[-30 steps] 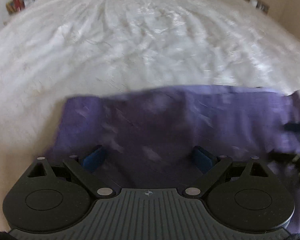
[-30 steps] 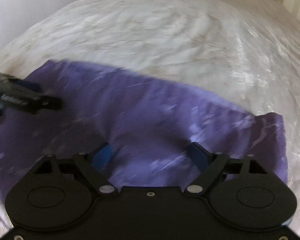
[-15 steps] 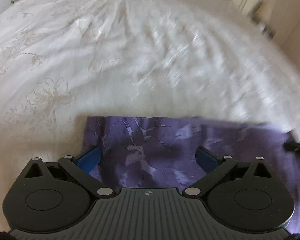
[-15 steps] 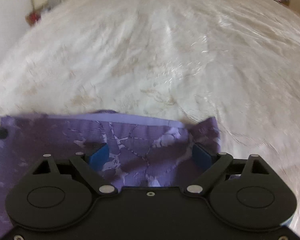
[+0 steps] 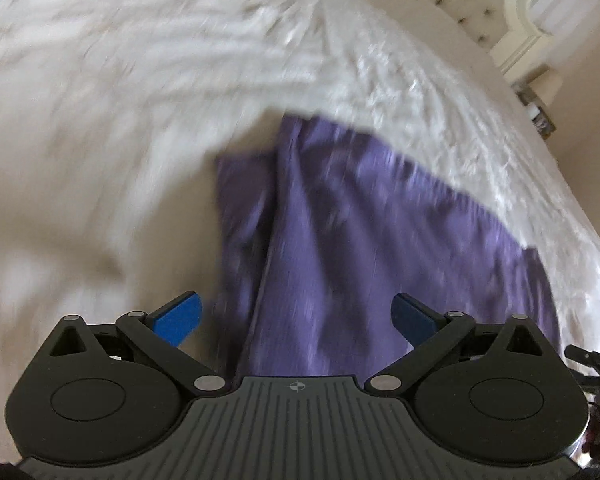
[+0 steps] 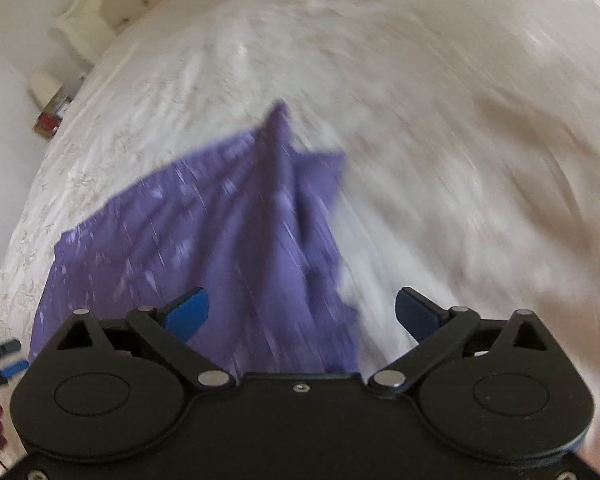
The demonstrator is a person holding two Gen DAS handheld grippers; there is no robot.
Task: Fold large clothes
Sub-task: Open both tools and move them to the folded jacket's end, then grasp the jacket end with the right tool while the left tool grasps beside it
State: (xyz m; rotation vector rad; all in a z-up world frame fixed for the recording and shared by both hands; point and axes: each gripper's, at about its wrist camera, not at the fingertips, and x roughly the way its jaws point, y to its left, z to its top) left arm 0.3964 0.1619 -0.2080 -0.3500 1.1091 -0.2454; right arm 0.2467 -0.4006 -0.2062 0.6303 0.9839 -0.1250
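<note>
1. Left gripper (image 5: pixel 296 318): blue pads spread wide, grasping nothing.
2. Right gripper (image 6: pixel 302 312): jaws have just been opening, released.
3. Purple garment (image 5: pixel 360 240) lies beneath both, stretching toward 12 o'clock.
4. White bedspread (image 5: pixel 120 100) surrounds it.
5. Tufted headboard (image 5: pixel 460 4) at 1 o'clock.

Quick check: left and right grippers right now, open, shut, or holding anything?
Left gripper: open, pads clear of the purple garment.
Right gripper: open, jaws just been opening, gripping nothing.

Left claw (image 5: pixel 296 318) jaws wide apart, right claw (image 6: pixel 302 314) just opening, nothing gripped
</note>
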